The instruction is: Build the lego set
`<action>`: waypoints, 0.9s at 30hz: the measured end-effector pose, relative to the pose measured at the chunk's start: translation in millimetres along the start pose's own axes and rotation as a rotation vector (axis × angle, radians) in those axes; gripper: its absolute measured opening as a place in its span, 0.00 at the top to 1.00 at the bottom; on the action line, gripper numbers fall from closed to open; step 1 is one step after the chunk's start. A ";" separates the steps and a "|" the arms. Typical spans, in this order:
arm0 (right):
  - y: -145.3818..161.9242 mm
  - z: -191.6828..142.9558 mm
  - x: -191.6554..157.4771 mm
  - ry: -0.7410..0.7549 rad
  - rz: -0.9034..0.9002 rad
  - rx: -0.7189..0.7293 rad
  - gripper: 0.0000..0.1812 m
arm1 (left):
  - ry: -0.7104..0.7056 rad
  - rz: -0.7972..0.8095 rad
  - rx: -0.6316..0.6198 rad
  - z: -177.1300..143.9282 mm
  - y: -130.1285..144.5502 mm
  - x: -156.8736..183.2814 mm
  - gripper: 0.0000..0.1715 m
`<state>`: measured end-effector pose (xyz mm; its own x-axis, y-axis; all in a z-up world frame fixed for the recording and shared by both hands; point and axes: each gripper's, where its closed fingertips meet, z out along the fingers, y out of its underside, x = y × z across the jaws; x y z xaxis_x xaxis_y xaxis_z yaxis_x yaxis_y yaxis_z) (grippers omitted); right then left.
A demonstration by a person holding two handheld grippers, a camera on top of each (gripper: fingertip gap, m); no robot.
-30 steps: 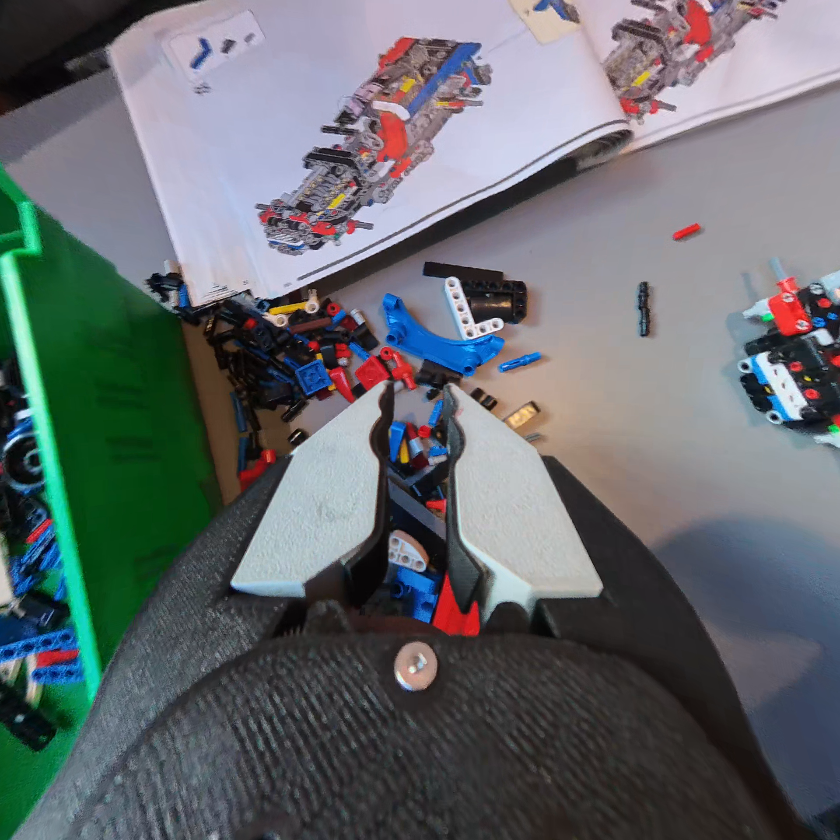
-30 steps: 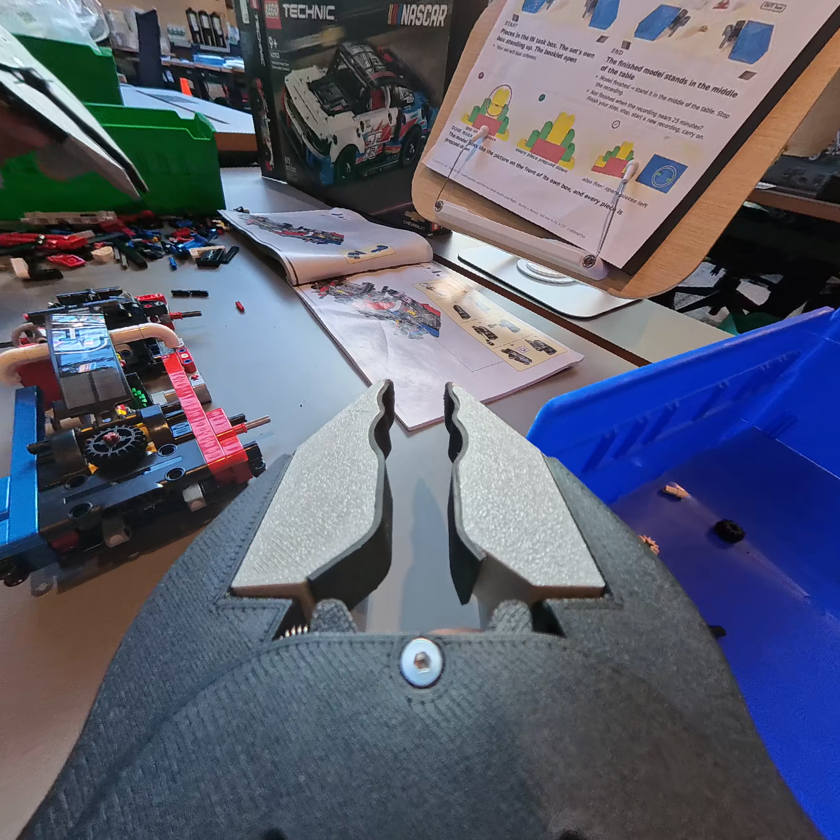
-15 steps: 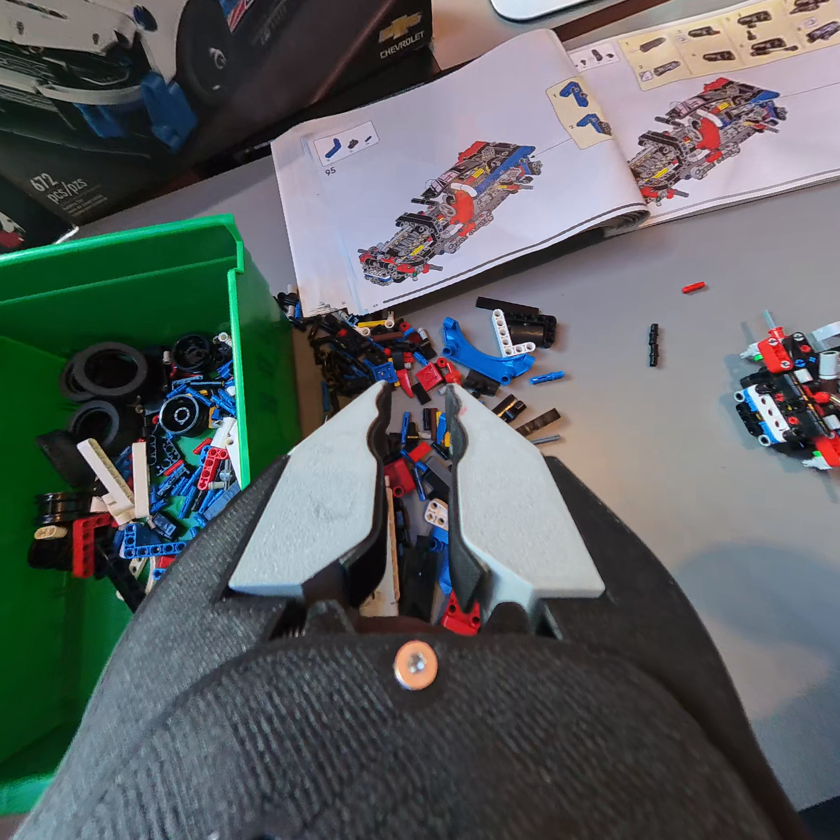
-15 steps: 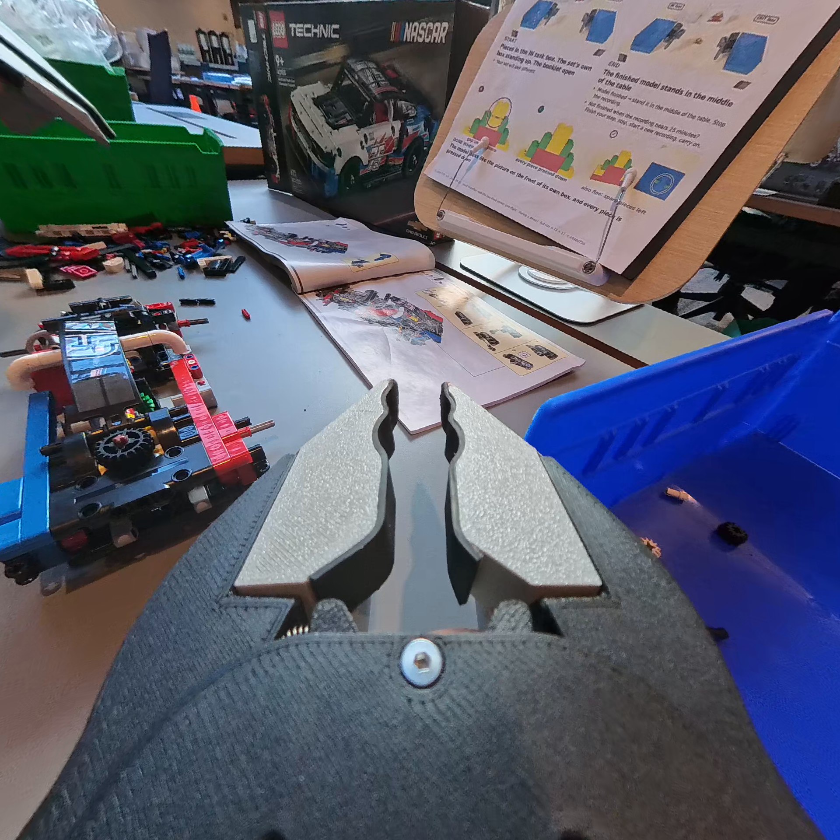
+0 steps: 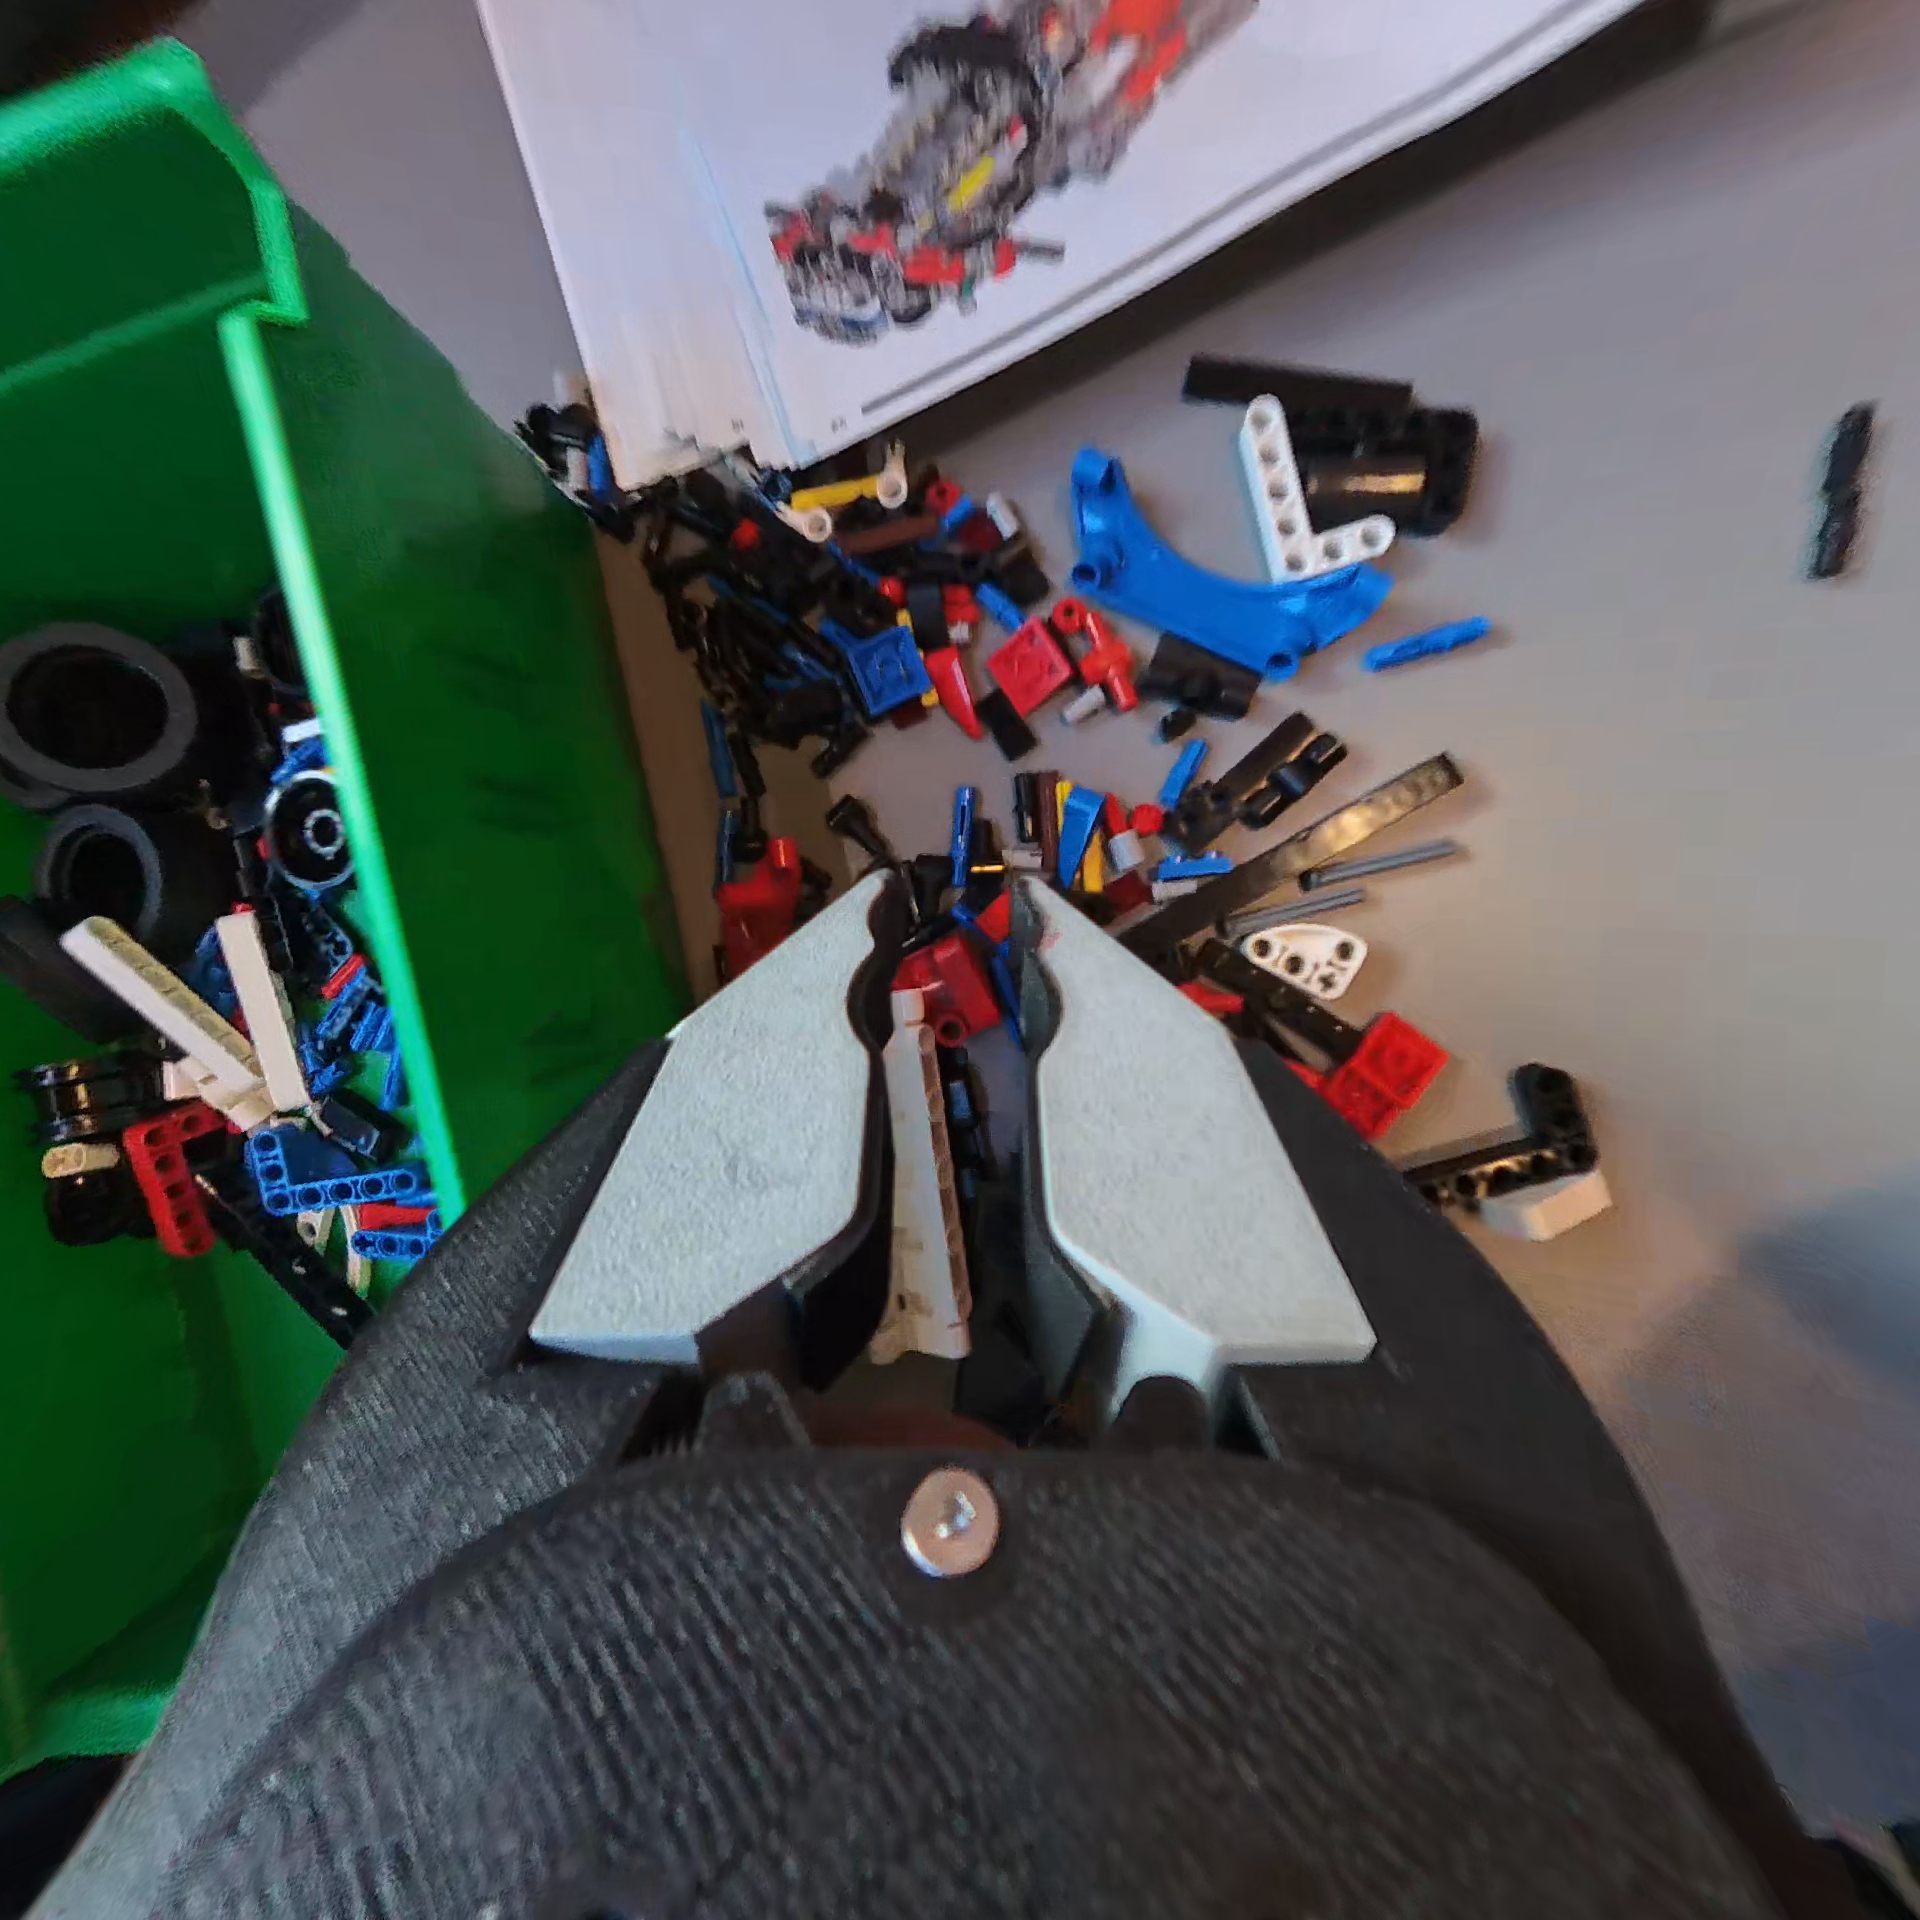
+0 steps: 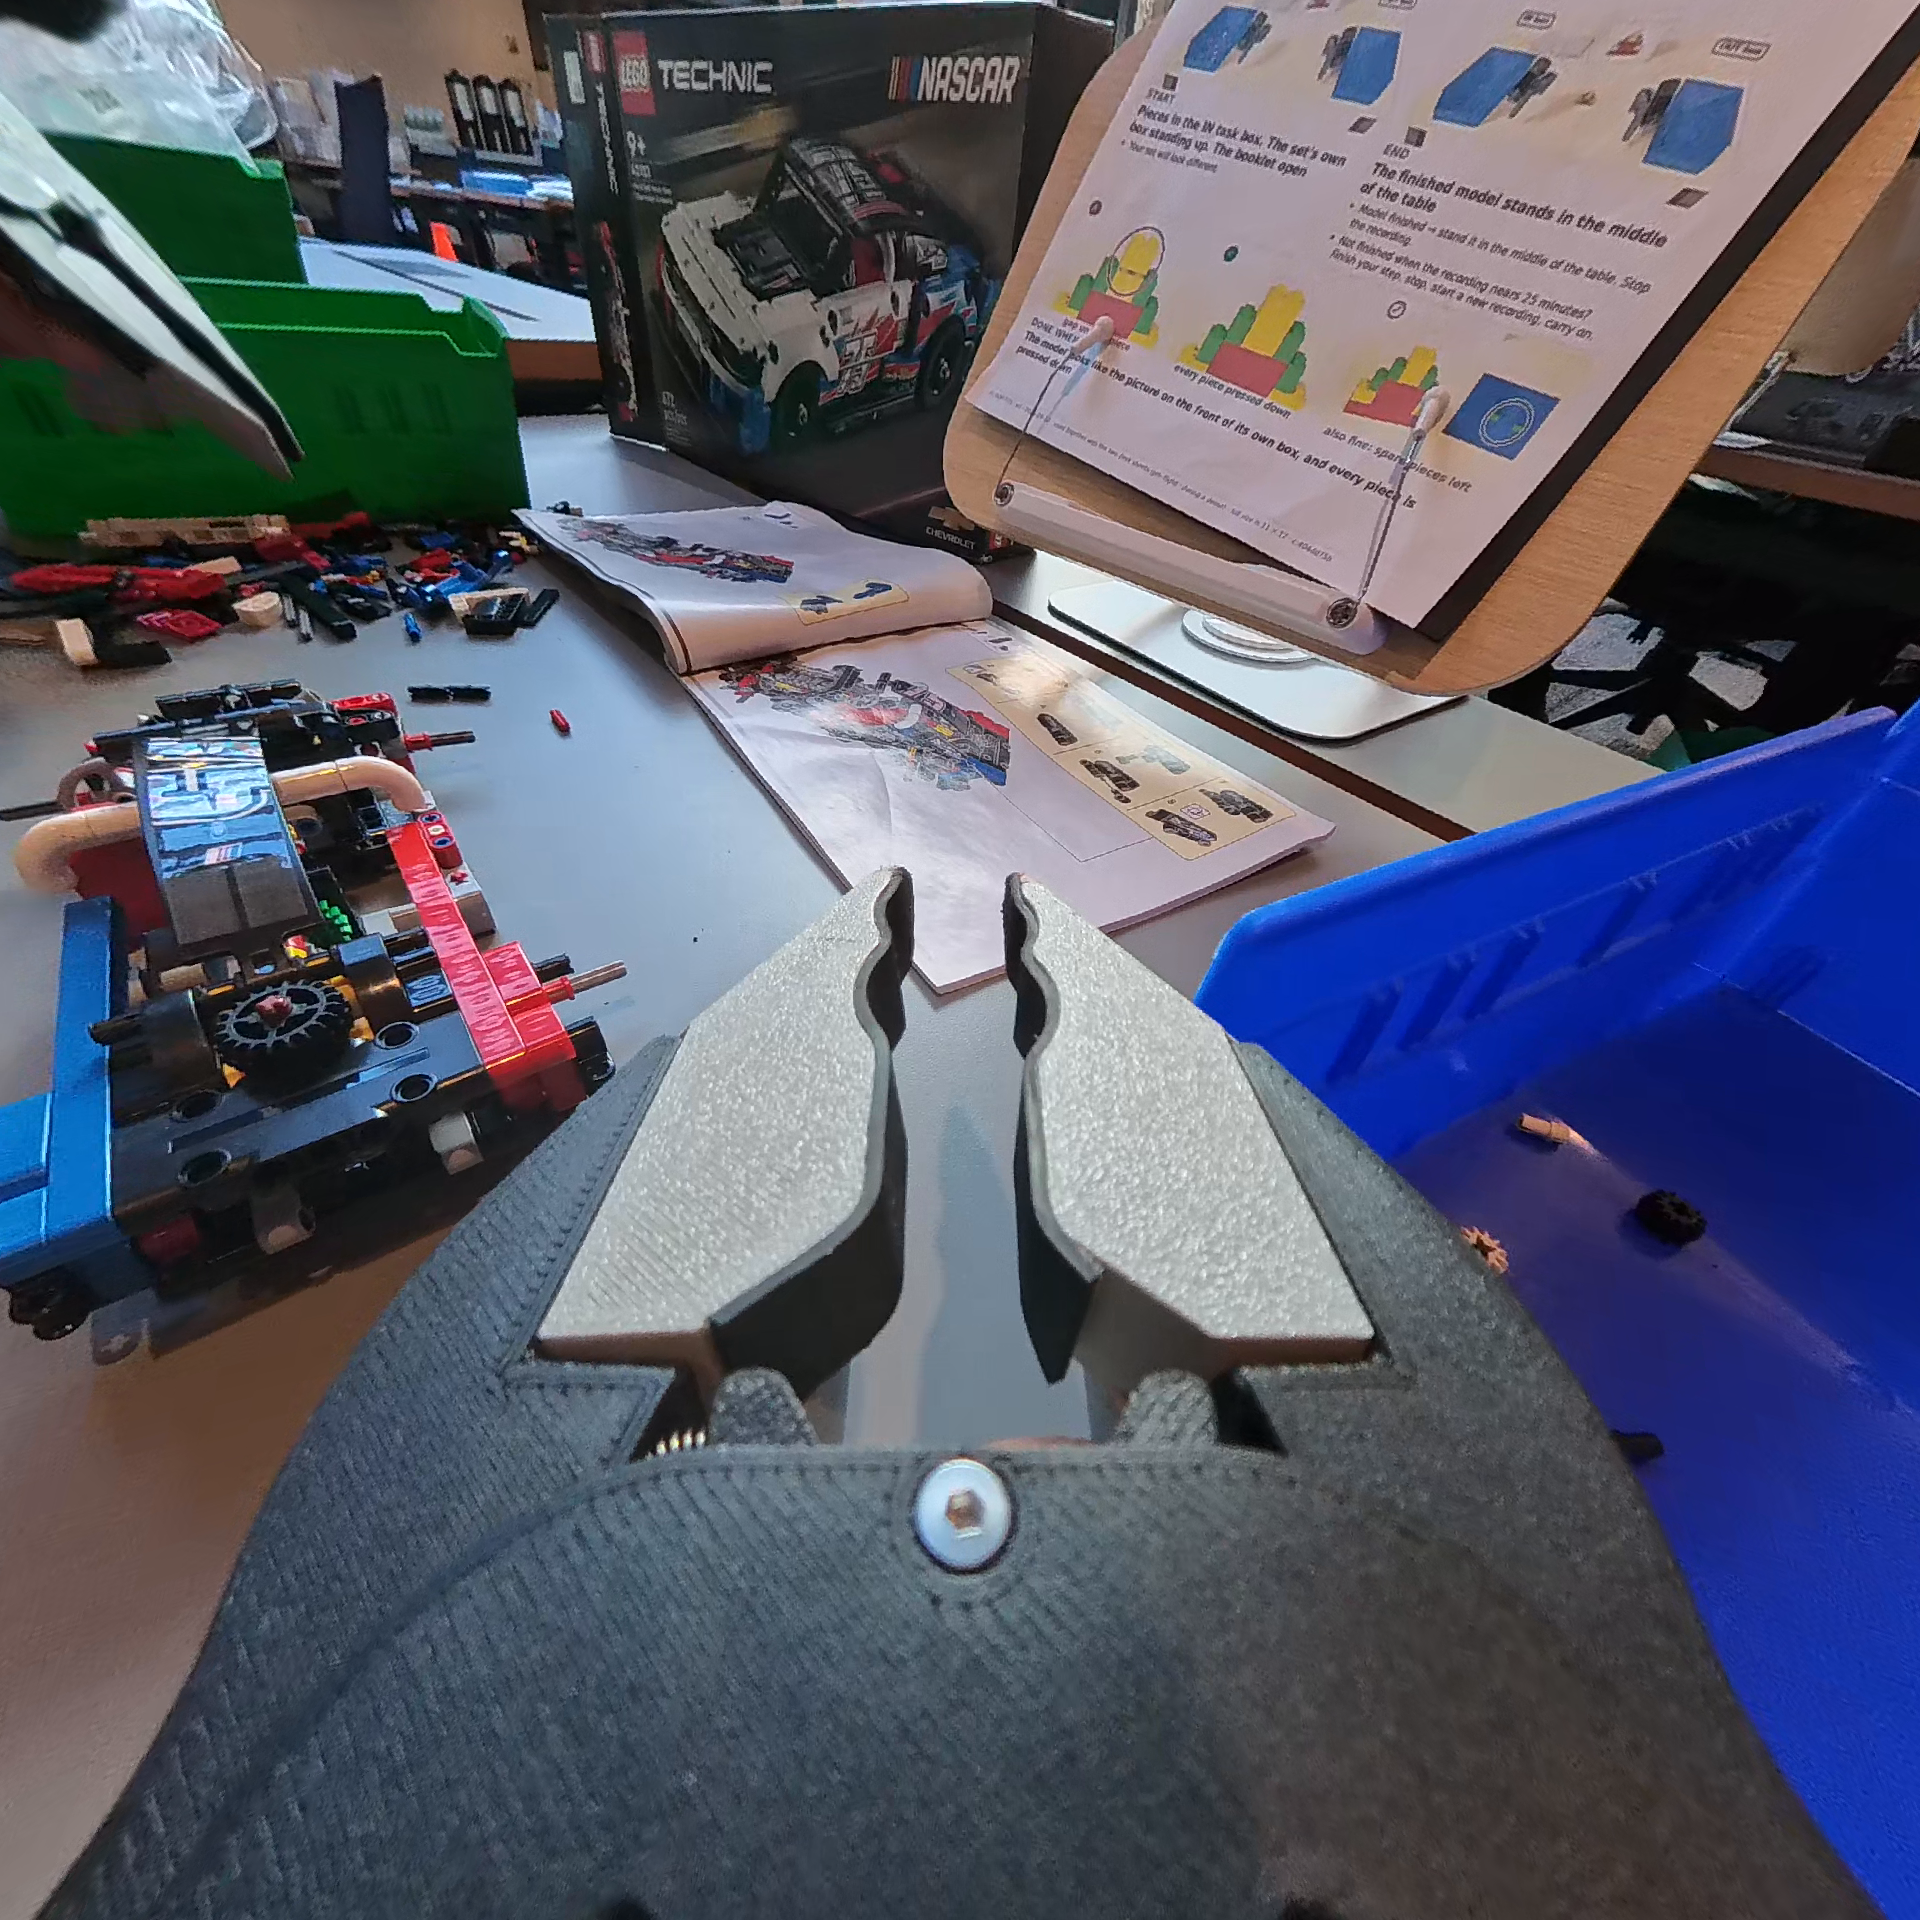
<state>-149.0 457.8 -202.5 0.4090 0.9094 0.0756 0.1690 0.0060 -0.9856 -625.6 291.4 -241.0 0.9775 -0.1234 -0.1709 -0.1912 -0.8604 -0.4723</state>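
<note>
My left gripper [image 5: 951, 894] hovers low over a pile of loose Lego pieces [image 5: 914, 644] on the grey table. Its jaws stand a little apart and hold nothing. A long white beam [image 5: 920, 1143] and a red piece [image 5: 951, 977] lie below the gap. A blue curved panel [image 5: 1195, 592] and a white L-beam [image 5: 1288, 499] lie farther off. My right gripper [image 6: 956, 894] is slightly open and empty above the table. The partly built car [image 6: 260, 987] sits to its left. The left gripper [image 6: 260, 436] also shows at the top left of the right wrist view.
A green bin [image 5: 416, 727] with tyres and beams stands left of the pile. The open instruction booklet [image 6: 935, 748] lies behind. A blue bin [image 6: 1558, 987] is on the right, and the set's box [image 6: 810, 260] and a sheet on a wooden stand [image 6: 1403, 260] stand at the back. Spacing between my two grippers at the tips: around 50 cm. Measured from the fingertips, the red piece [image 5: 951, 977] is 4 cm or so from the left gripper and 50 cm from the right.
My left gripper rose and pulled back, then came down close over the nearer part of the pile. Its jaws kept the same small gap. My right gripper barely moved.
</note>
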 end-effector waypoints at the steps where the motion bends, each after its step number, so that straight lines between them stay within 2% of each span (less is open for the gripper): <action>1: 0.0 0.0 -0.2 -0.001 0.000 0.000 0.93 | -0.004 0.018 -0.038 5.8 3.4 -1.9 0.90; 8: -0.9 -0.8 -0.4 -0.008 0.007 0.008 0.93 | -0.003 0.113 -0.250 28.8 14.5 -8.4 0.93; 14: -4.7 -4.2 3.3 -0.018 0.053 0.040 0.93 | 0.005 0.153 -0.354 38.9 22.3 -9.2 0.96; 18: -8.5 -8.0 8.4 -0.018 0.100 0.073 0.93 | 0.008 0.146 -0.365 42.1 22.7 -10.1 0.96; 20: -9.9 -9.6 10.3 -0.019 0.117 0.087 0.93 | 0.008 0.159 -0.341 39.8 18.5 -9.6 1.00; 27: -10.1 -10.2 9.5 -0.025 0.124 0.089 0.94 | 0.043 0.162 -0.249 16.0 6.7 -1.3 1.00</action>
<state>-137.7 462.1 -190.3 0.3988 0.9157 -0.0500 0.0383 -0.0711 -0.9967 -629.6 293.7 -257.8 0.9401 -0.2850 -0.1870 -0.3221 -0.9222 -0.2141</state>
